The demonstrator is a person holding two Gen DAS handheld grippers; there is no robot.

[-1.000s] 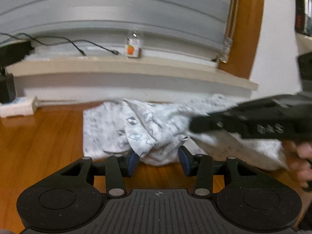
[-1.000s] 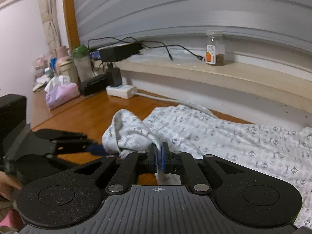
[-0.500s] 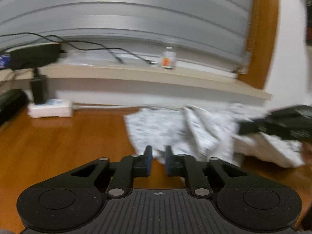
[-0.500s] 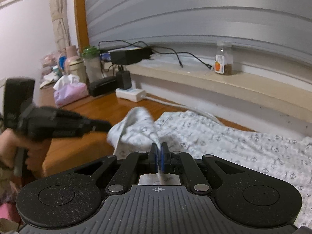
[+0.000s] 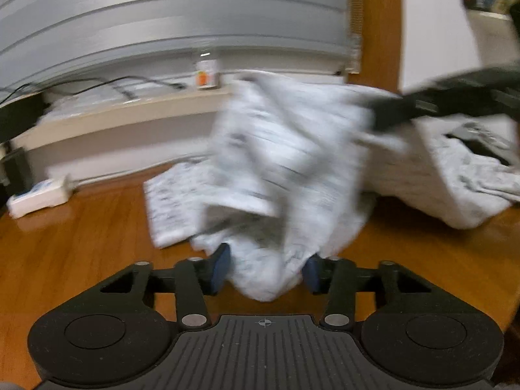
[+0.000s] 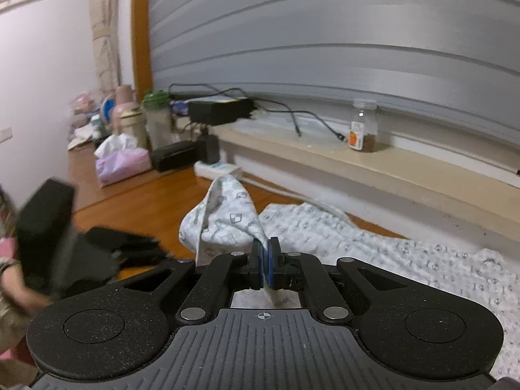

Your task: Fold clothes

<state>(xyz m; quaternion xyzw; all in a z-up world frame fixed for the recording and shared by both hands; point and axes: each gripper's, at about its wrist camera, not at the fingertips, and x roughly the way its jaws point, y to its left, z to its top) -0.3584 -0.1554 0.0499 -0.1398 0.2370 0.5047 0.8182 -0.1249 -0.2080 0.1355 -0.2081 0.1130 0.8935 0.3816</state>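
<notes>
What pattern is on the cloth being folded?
The cloth is white with small grey diamond-like shapes, clearest in the right wrist view.

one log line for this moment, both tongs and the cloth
task: fold clothes | right tongs: shut on white patterned cloth garment, corner lifted | left tongs: opening, cloth fold between pads | surface: brown wooden table

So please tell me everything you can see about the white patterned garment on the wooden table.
The garment is thin white fabric printed with small grey diamond and cross motifs. It is crumpled, not yet folded, and most of it lies spread on the wooden table. The right tool is shut on one edge and lifts it into a peak. A bunched fold hangs between the pads of the left tool, whose jaws are opening; that view is blurred.
</notes>
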